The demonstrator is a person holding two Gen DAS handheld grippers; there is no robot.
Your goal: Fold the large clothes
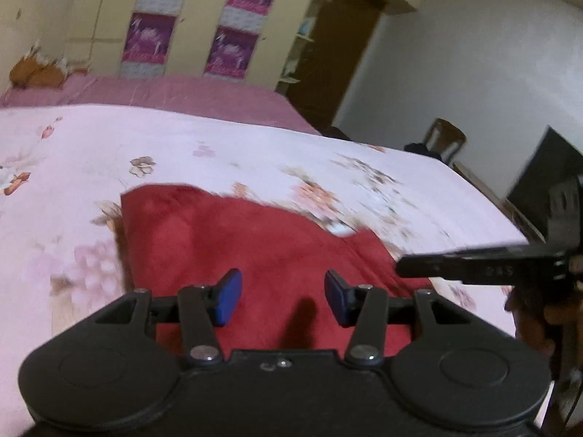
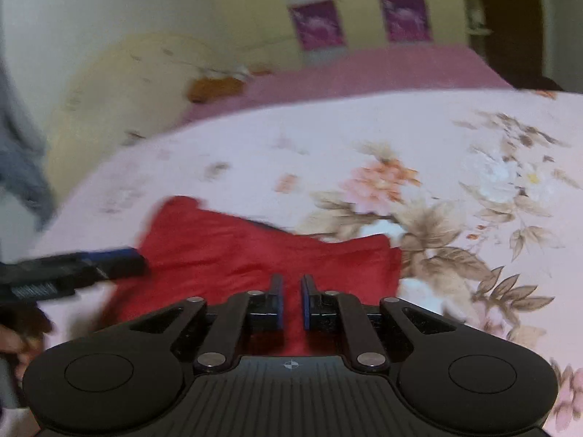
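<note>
A red garment [image 1: 237, 244] lies folded on a pink floral bedspread [image 1: 91, 153]. My left gripper [image 1: 283, 296] hovers over its near part with the blue pads wide apart and nothing between them. My right gripper [image 2: 291, 300] is over the same red garment [image 2: 237, 251], its pads a narrow gap apart and holding nothing. The right gripper shows as a dark bar at the right of the left wrist view [image 1: 473, 266]. The left gripper shows at the left of the right wrist view [image 2: 120, 260].
A darker pink sheet [image 1: 182, 91] covers the far part of the bed, with an orange-brown soft toy [image 1: 36, 73] on it. A yellow wardrobe with purple panels [image 1: 189, 25] stands behind. A wooden chair [image 1: 444, 138] and a dark screen [image 1: 543, 167] stand at the right.
</note>
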